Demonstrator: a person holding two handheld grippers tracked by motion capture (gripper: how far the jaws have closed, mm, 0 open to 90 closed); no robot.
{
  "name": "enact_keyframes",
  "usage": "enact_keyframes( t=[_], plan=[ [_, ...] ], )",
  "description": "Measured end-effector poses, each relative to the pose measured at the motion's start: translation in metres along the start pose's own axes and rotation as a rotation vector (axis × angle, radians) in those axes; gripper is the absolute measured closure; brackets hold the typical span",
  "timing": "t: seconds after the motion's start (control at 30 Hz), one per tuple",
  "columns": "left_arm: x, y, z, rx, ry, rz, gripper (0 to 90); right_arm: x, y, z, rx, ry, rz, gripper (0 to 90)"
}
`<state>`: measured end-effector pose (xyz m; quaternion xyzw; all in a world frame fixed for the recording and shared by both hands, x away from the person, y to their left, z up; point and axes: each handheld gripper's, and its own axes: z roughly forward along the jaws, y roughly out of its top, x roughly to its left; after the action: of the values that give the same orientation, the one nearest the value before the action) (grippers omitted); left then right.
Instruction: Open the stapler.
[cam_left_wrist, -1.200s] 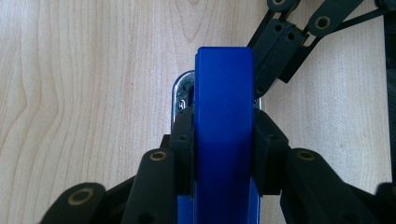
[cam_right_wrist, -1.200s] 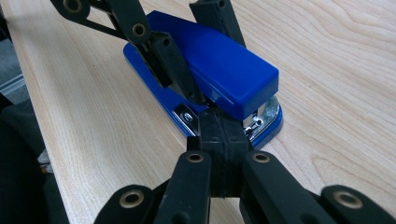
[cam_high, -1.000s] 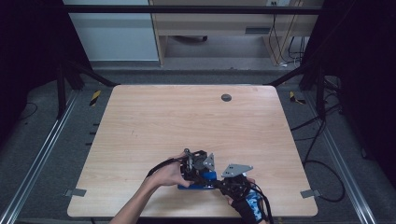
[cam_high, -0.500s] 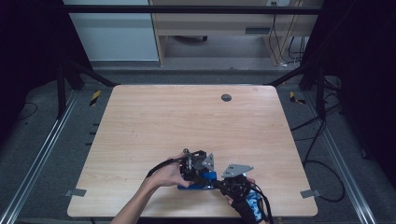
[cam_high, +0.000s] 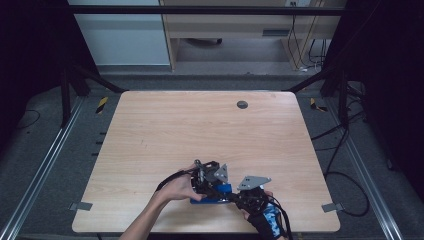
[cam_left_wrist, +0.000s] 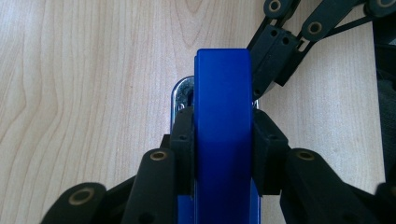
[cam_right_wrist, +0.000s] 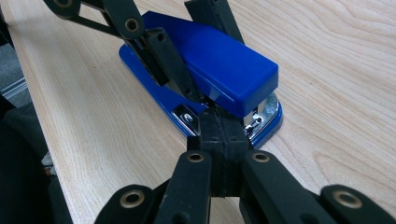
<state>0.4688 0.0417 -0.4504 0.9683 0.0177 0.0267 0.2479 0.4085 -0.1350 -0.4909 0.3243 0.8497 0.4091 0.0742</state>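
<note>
A blue stapler (cam_high: 216, 192) lies on the wooden table (cam_high: 200, 130) near its front edge. My left gripper (cam_left_wrist: 223, 128) comes at it from above, and its black pads (cam_left_wrist: 183, 135) press on both sides of the stapler's (cam_left_wrist: 223, 93) blue top. My right gripper (cam_right_wrist: 219, 122) has its jaws pressed together with nothing visible between them. Its tips sit at the stapler's (cam_right_wrist: 219, 60) front mouth, between the blue top and the metal base plate. In the high view, the left gripper (cam_high: 207, 181) and right gripper (cam_high: 234, 196) meet over the stapler, a hand behind each.
A round dark grommet (cam_high: 242, 104) sits in the table near its far edge. Black cables (cam_high: 345, 165) hang off the right side. Metal rails (cam_high: 45, 165) run along the floor at the left.
</note>
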Motion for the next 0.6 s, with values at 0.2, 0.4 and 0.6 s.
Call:
enact_keyframes(
  t=[0.2, 0.4, 0.6],
  plan=[
    [0.0003, -0.0002, -0.0006, -0.003, 0.002, 0.013, 66.2, 0.0003, 0.0, -0.0002, 0.002, -0.004, -0.008, 90.0],
    [0.0004, -0.0005, -0.0007, -0.001, -0.002, 0.014, 66.2, 0.0004, 0.0, -0.0001, 0.002, -0.003, -0.009, 90.0],
    [0.0005, -0.0009, -0.001, -0.005, -0.003, 0.015, 66.2, 0.0008, 0.0001, 0.0002, 0.0, -0.004, -0.013, 90.0]
  ],
)
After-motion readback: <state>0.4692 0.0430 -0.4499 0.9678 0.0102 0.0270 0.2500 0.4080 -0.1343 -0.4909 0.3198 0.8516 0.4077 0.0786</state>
